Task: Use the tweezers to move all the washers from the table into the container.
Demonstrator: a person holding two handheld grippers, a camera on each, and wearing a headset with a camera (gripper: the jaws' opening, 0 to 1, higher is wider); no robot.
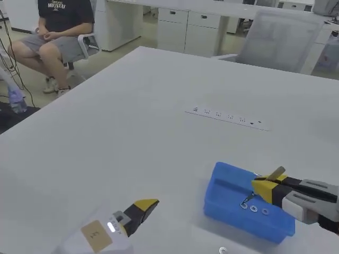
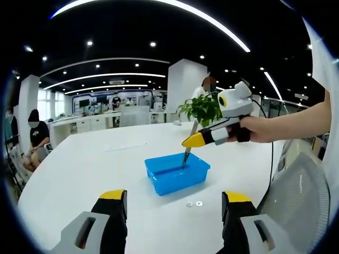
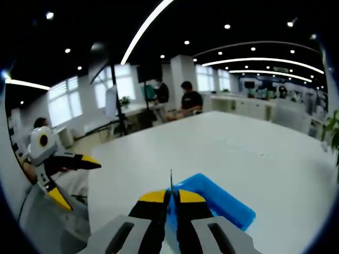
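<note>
Over the blue container (image 1: 225,174), the right tool (image 1: 260,183) tilts down, clamping tweezers (image 1: 247,200); at the near edge of the tabletop (image 1: 106,159), the left tool (image 1: 148,205) gapes wide.

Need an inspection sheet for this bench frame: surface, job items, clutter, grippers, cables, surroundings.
Surface: white table with a socket strip set into it.
Job's things: blue container holds three washers. Two loose washers lie on the table beside it. The tweezers point tip down into the container.
Clutter: nothing seen.
Grippers: right gripper is shut on the tweezers. Left gripper is open and holds nothing.
Cables: black cables hang beyond the table's left side.
Surroundings: open office with a seated person, a chair and a potted plant.
</note>
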